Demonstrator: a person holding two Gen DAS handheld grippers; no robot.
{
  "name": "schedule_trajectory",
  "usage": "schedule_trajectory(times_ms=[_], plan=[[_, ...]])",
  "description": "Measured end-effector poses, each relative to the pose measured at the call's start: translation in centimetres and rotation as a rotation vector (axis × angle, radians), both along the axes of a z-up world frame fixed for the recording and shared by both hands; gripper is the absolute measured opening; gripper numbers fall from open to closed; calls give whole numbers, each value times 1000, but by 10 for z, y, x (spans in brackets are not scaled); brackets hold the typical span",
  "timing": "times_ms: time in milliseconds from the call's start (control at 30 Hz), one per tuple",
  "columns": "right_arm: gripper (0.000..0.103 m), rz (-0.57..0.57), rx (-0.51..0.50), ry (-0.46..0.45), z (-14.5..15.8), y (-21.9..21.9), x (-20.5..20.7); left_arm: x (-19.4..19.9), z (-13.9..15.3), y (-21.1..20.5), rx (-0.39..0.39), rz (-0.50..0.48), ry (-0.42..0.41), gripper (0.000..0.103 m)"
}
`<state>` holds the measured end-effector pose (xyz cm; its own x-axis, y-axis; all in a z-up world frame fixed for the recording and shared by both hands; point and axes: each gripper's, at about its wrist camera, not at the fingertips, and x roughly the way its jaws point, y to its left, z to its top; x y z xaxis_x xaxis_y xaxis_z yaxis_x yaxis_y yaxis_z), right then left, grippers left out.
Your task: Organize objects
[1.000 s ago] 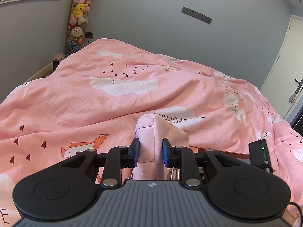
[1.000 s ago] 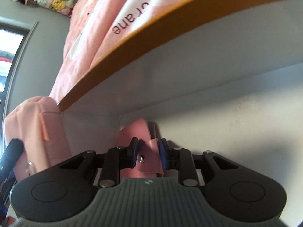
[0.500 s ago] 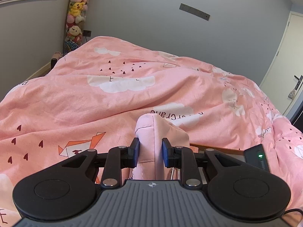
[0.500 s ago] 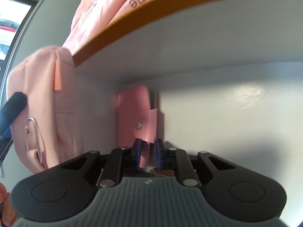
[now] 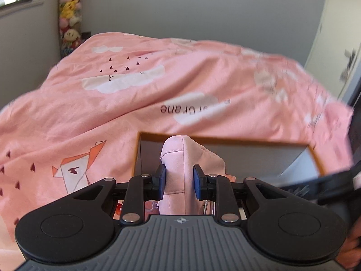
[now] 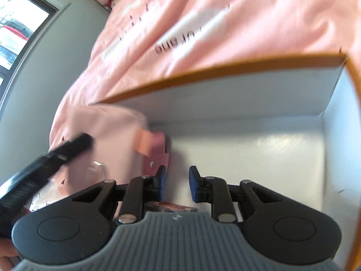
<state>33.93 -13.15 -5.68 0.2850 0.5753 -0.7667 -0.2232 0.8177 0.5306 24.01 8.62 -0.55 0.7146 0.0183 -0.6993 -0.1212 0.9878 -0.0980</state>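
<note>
My left tongs [image 5: 178, 181] clamp the pale pink fabric pouch [image 5: 183, 169] upright at the left end of the orange-rimmed box [image 6: 225, 67] on the bed. My right tongs [image 6: 177, 184] are opening with nothing between them, the pink snap wallet [image 6: 155, 158] already inside beside the pouch. I judge the packing partly done; releasing the pouch remains.

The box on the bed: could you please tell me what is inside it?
Inside the box are a pink fabric bag and a small pink snap wallet at its left side. The tools hide the near floor.
</note>
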Motion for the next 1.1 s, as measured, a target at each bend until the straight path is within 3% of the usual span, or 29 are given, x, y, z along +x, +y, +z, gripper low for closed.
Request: schedule_trajectory(times_ms=[433, 567, 700, 867, 1067, 1100], plan=[[11, 64, 65, 8, -8, 24, 13, 11, -20, -33, 342, -50, 88, 29], [5, 80, 59, 27, -20, 37, 20, 11, -20, -22, 260, -28, 88, 32], [5, 94, 52, 45, -31, 43, 21, 4, -10, 1, 23, -30, 87, 38], [5, 91, 43, 47, -31, 40, 22, -2, -7, 20, -249, -46, 89, 38], [9, 46, -26, -9, -11, 11, 15, 0, -15, 7, -285, -94, 93, 37], [10, 28, -34, -14, -8, 5, 14, 1, -16, 4, -291, -105, 97, 33]])
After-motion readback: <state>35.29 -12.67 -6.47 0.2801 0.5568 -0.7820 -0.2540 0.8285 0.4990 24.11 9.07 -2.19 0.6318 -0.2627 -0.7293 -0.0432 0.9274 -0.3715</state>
